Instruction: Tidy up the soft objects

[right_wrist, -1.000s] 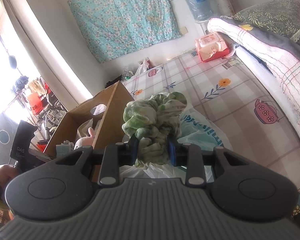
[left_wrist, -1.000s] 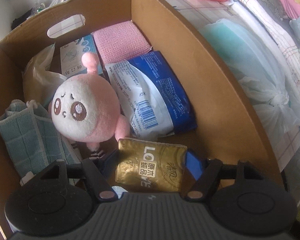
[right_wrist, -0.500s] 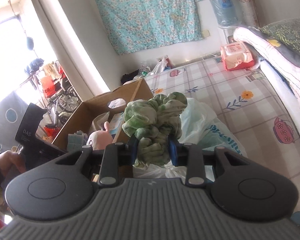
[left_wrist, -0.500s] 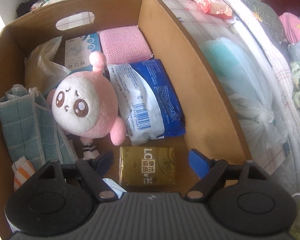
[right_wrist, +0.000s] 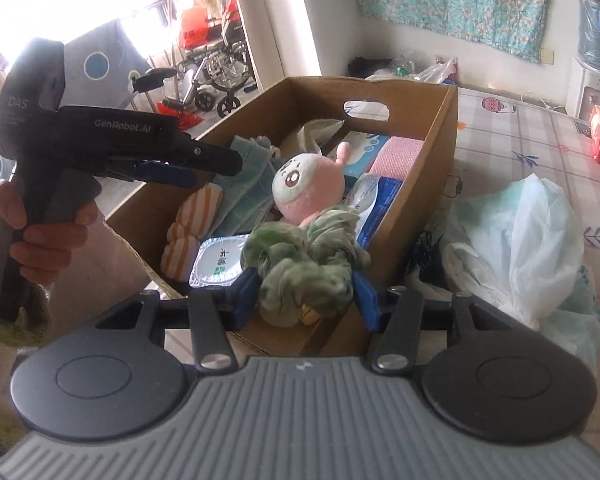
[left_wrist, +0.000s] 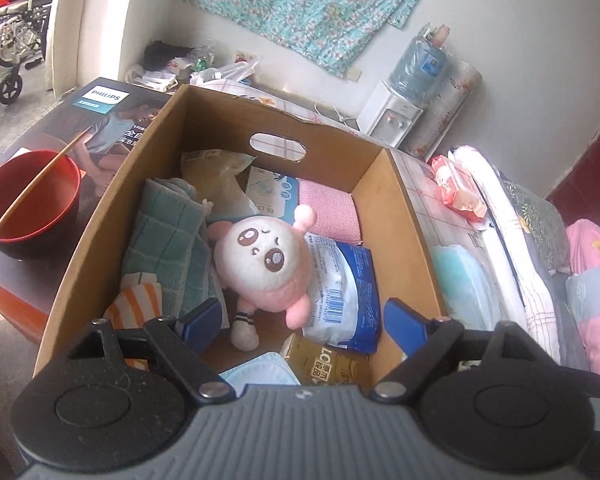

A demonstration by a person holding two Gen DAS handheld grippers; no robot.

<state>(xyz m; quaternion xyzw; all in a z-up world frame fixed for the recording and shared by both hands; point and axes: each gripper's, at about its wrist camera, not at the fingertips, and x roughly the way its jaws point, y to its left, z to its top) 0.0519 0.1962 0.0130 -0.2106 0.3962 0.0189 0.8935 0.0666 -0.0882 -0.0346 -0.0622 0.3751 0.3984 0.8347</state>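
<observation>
Sunlit bedroom, left wrist view: a floral teal cloth (left_wrist: 316, 4) hangs on the far wall above a water dispenser (left_wrist: 396, 114). Below the camera stands an open cardboard box (left_wrist: 404, 216), packed with soft things. A pink plush toy (left_wrist: 266, 270) lies in the middle, a teal towel (left_wrist: 166, 240) and an orange-striped cloth (left_wrist: 134, 308) to its left, a blue-and-white wipes pack (left_wrist: 348, 292) on its right, a pink sponge cloth (left_wrist: 332, 212) behind it and a gold tissue pack (left_wrist: 328, 366) at the near edge. The left gripper (left_wrist: 306, 320) hovers over the box with its jaws opening, spread wide, nothing between them. Left of the box, a red bowl (left_wrist: 28, 208) with a chopstick sits on a Philips carton (left_wrist: 100, 120).

Right wrist view: the checked bed sheet (right_wrist: 516, 128) carries the same box, with a white plastic bag (right_wrist: 516, 240) just beside its right wall. The right gripper (right_wrist: 306, 292) sits at the box's near corner, its jaws opening, with a crumpled green cloth (right_wrist: 304, 264) between the blue pads; whether the pads press it cannot be told. The cloth bulges over the near end of the box, beside a foil-lidded cup (right_wrist: 220, 260). At left, a hand (right_wrist: 28, 224) holds the left gripper over the box's far side.
</observation>
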